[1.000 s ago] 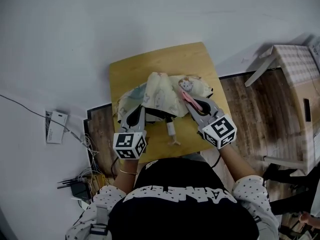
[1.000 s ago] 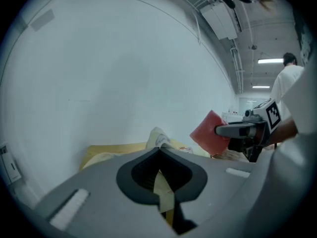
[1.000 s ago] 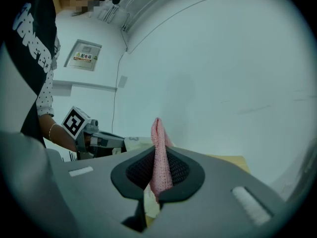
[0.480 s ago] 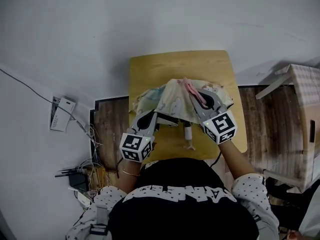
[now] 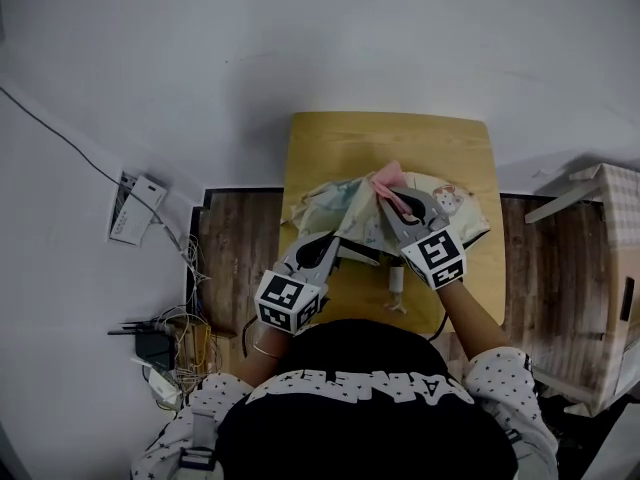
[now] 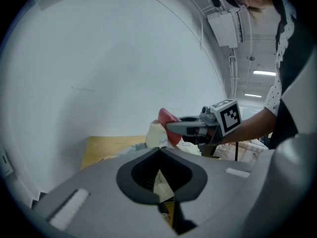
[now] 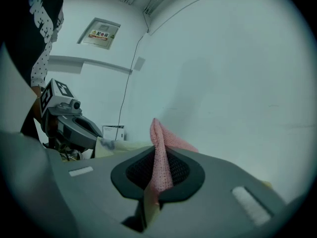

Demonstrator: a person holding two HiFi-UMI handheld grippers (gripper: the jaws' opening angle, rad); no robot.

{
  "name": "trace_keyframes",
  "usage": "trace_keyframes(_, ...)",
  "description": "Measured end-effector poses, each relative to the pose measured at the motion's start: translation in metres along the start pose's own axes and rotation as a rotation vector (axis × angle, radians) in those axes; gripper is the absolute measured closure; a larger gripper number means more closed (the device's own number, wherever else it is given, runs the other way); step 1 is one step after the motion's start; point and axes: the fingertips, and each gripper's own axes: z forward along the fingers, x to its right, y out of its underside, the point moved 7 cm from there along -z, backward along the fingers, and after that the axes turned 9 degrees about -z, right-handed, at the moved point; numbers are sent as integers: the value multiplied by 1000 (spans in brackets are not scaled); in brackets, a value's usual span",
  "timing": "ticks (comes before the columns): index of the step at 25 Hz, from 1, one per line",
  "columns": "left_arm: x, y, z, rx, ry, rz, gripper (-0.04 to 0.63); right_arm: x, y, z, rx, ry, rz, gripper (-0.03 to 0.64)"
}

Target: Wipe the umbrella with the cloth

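Note:
A cream printed umbrella (image 5: pixel 452 206) lies crumpled on the wooden table (image 5: pixel 390 138), with its pale handle (image 5: pixel 397 286) pointing toward me. My left gripper (image 5: pixel 337 241) is at the canopy's near left edge and is shut on a fold of the fabric (image 6: pixel 159 180). My right gripper (image 5: pixel 386 196) is shut on a pink cloth (image 5: pixel 384 177), which rests on top of the canopy near its middle. In the right gripper view the cloth (image 7: pixel 159 150) stands up from between the jaws. The left gripper view shows the right gripper (image 6: pixel 169 127) with the cloth (image 6: pixel 168 118) just ahead.
The table is small and stands against a white wall (image 5: pixel 300 38). Tangled cables and a power strip (image 5: pixel 160 353) lie on the wooden floor to the left. A white box (image 5: pixel 133 208) is mounted low on the wall. Furniture (image 5: pixel 610 268) stands to the right.
The right gripper has slid the pink cloth leftward across the canopy, from its right side to its middle. The left gripper has kept its grip on the fabric edge. My head view has shifted.

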Motion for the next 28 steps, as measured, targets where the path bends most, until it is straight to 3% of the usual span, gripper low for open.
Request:
trace_keyframes(14, -1, 0, -5, 17, 19, -2, 594, -38, 7, 10, -49, -144, -1, 583)
trace_keyframes(28, -5, 3, -9, 17, 4, 0, 594, -62, 9, 3, -55, -222, 16, 581)
